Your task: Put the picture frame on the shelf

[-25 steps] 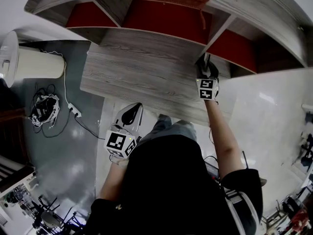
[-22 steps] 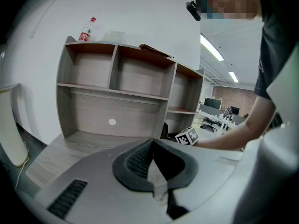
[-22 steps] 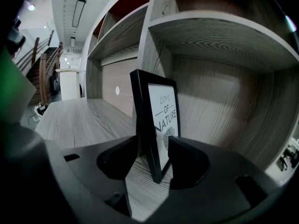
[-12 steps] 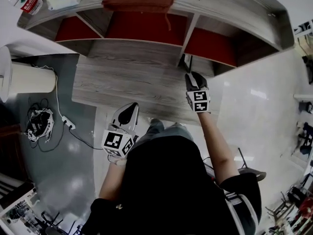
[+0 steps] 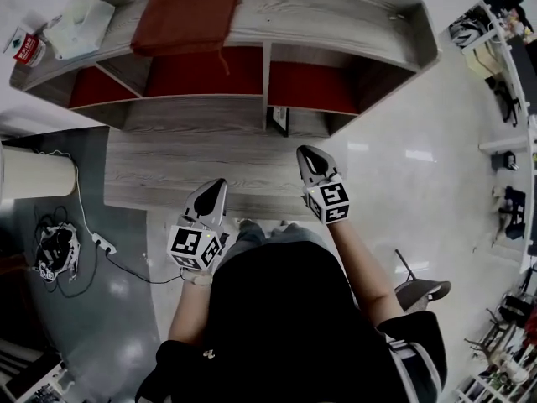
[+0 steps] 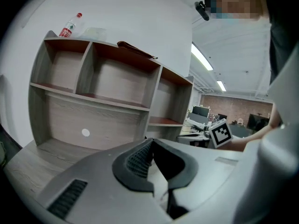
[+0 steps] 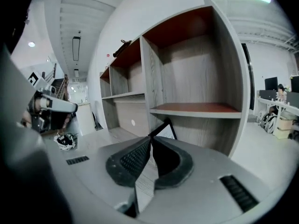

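Note:
The black picture frame [image 5: 278,120] stands upright on the wooden shelf unit [image 5: 193,114], in the low compartment under the right-hand board. The right gripper view shows the frame [image 7: 167,128] just beyond my jaw tips, leaning at the back. My right gripper [image 5: 309,154] hovers in front of the frame, apart from it. Its jaws have just been closing, they are now shut, and nothing is between them [image 7: 150,138]. My left gripper [image 5: 216,188] is over the shelf's front ledge, shut and empty [image 6: 152,141].
A red cushion [image 5: 189,15], a white packet [image 5: 77,25] and a bottle [image 5: 28,49] lie on top of the shelf. A white bin [image 5: 33,173] and a coil of cables [image 5: 54,250] are on the floor at left. A chair [image 5: 419,290] stands behind me at right.
My right gripper has drawn back and up from the shelf's right compartment, leaving the frame standing there. My left gripper has come slightly forward and up. The head view now shows the whole shelf.

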The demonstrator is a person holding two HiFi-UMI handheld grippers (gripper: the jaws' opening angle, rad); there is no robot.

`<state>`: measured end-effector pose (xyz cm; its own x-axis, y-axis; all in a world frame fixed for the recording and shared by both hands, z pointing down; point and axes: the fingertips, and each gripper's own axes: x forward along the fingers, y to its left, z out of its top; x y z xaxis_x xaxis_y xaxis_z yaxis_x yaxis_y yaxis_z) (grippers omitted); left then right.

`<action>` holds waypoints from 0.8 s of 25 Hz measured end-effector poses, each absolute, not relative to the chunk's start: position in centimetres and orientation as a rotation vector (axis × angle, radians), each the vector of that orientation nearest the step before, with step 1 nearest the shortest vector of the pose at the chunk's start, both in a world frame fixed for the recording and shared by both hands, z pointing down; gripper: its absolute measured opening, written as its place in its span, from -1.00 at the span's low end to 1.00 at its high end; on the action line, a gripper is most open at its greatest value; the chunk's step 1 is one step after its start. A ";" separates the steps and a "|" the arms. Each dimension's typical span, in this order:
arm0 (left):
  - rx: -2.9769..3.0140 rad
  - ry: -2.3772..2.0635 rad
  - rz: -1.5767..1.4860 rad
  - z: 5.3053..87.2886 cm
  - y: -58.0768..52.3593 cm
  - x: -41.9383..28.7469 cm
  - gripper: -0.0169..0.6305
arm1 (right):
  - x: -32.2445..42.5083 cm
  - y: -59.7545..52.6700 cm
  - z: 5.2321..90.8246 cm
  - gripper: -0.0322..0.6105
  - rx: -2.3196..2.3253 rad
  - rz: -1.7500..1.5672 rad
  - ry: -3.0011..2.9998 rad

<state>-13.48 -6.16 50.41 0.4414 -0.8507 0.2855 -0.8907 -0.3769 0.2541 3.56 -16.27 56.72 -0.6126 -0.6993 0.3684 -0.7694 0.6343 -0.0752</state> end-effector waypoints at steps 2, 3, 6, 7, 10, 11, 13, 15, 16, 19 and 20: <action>2.347 -1.465 0.144 50.1 -6.7 -12.6 -0.92 | 4.4 -15.6 55.1 -0.87 1.182 0.316 -2.564; 2.356 -1.457 0.140 49.9 -7.0 -12.1 -0.92 | 4.8 -15.2 54.3 -0.87 1.182 0.312 -2.569; 2.386 -1.429 0.129 49.2 -7.6 -10.6 -0.92 | 6.1 -14.1 52.3 -0.87 1.177 0.327 -2.585; 2.396 -1.418 0.126 49.0 -7.8 -10.1 -0.92 | 6.5 -13.7 51.6 -0.88 1.179 0.330 -2.593; 2.426 -1.381 0.122 48.5 -8.3 -8.6 -0.92 | 7.7 -12.7 49.9 -0.88 1.179 0.325 -2.610; 2.435 -1.370 0.122 48.3 -8.5 -8.2 -0.92 | 8.1 -12.5 49.4 -0.88 1.180 0.328 -2.614; 2.452 -1.350 0.120 47.8 -8.8 -7.5 -0.92 | 8.8 -12.0 48.5 -0.88 1.186 0.333 -2.618; 2.470 -1.327 0.119 47.4 -9.0 -6.9 -0.92 | 9.4 -11.6 47.8 -0.88 1.192 0.338 -2.618; 2.481 -1.315 0.121 47.2 -9.1 -6.6 -0.92 | 9.6 -11.4 47.5 -0.88 1.197 0.341 -2.618; 2.512 -1.285 0.133 46.8 -9.5 -6.0 -0.92 | 10.1 -11.1 46.7 -0.88 1.212 0.342 -2.619; 2.519 -1.278 0.138 46.7 -9.6 -6.0 -0.92 | 10.2 -11.0 46.5 -0.88 1.217 0.341 -2.620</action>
